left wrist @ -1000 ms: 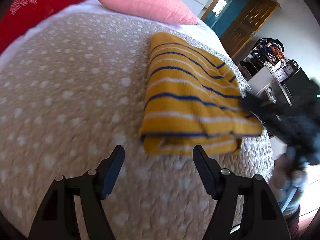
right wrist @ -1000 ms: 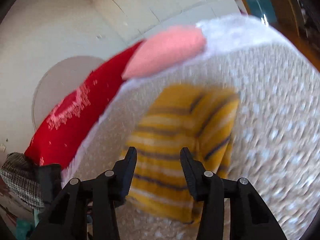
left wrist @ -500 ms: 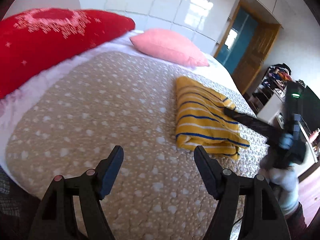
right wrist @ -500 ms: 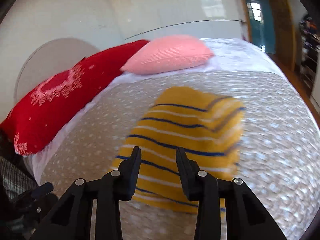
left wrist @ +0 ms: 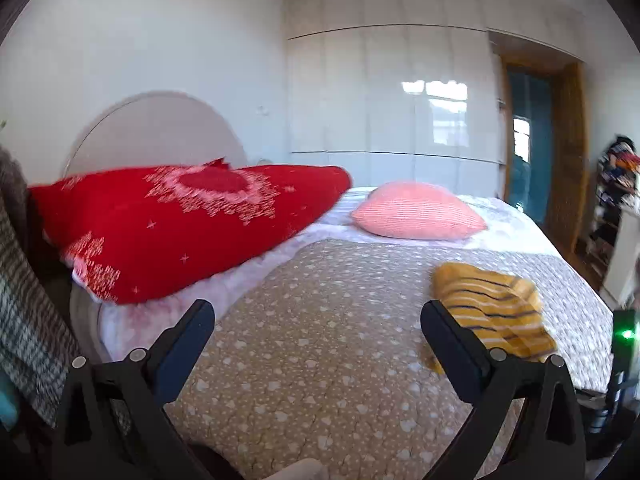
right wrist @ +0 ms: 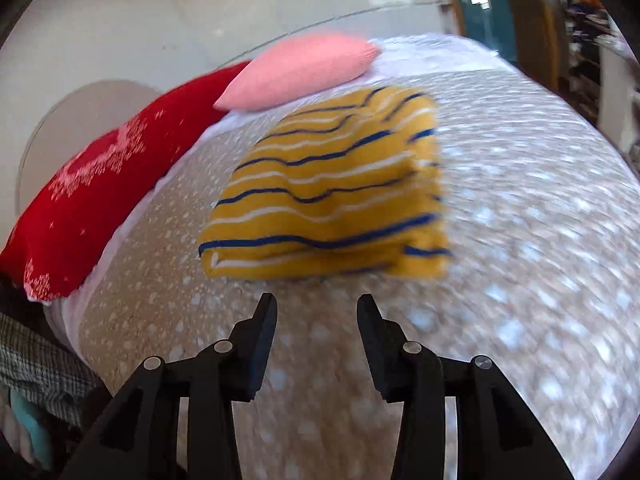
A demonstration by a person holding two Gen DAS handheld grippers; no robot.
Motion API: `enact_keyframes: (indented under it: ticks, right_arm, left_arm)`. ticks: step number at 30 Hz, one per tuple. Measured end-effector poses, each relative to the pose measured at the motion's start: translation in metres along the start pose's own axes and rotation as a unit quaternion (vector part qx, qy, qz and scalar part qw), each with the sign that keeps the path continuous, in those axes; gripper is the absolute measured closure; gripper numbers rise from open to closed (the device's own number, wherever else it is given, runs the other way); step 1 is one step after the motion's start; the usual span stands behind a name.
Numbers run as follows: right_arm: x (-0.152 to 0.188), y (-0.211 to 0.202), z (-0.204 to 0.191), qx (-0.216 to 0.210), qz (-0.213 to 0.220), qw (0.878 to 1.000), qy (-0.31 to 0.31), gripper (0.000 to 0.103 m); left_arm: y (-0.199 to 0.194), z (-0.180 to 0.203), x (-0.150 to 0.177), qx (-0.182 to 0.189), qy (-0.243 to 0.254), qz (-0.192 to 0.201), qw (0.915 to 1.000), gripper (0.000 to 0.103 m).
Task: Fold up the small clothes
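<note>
Here both tools, left [left wrist: 318, 322] and right [right wrist: 317, 308], hover spread above the folded garment [right wrist: 332, 196].

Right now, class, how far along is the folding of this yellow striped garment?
Done: the yellow striped garment lies folded into a compact stack on the bedspread. In hand: nothing; the left gripper and right gripper are open and empty. Left: no other unfolded clothing shows on the bed.

Both grippers pull back from the folded garment

The left gripper [left wrist: 318, 330] now sits farther off, so the yellow striped garment [left wrist: 490, 314] shrinks to the lower right of its frame; the right gripper [right wrist: 317, 312], once over the cloth, now hangs just short of it, jaws spread wider.
</note>
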State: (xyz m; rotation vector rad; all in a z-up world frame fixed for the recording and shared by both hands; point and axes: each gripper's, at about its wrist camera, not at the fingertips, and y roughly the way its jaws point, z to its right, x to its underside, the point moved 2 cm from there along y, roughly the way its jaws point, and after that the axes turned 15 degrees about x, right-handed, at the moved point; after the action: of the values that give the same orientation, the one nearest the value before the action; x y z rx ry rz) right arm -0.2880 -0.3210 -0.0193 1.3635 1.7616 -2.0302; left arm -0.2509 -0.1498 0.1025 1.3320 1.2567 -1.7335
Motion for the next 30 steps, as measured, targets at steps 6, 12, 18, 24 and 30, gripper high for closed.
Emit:
enact_keyframes:
  ticks: [6, 12, 18, 24, 30]
  right_arm:
    - [0.005, -0.05, 0.028, 0.035, 0.042, 0.998, 0.042, 0.047]
    - [0.004, -0.117, 0.045, 0.115, 0.171, 0.978, 0.041, 0.012]
    - [0.011, -0.143, 0.072, 0.093, 0.234, 0.961, 0.111, 0.0]
    - [0.013, -0.142, 0.076, 0.143, 0.24, 0.955, 0.098, 0.0]
    - [0.018, -0.14, 0.073, 0.149, 0.235, 0.952, 0.126, 0.0]
  left_arm:
    - [0.003, 0.023, 0.011, 0.069, -0.013, -0.062, 0.9956, 0.0]
    - [0.006, 0.052, 0.022, 0.102, -0.014, -0.101, 0.9895, 0.0]
    - [0.007, 0.078, 0.024, 0.121, -0.003, -0.117, 0.9857, 0.0]
    - [0.005, 0.094, 0.031, 0.143, 0.014, -0.128, 0.9813, 0.0]
    - [0.008, 0.098, 0.041, 0.157, 0.013, -0.15, 0.9761, 0.0]
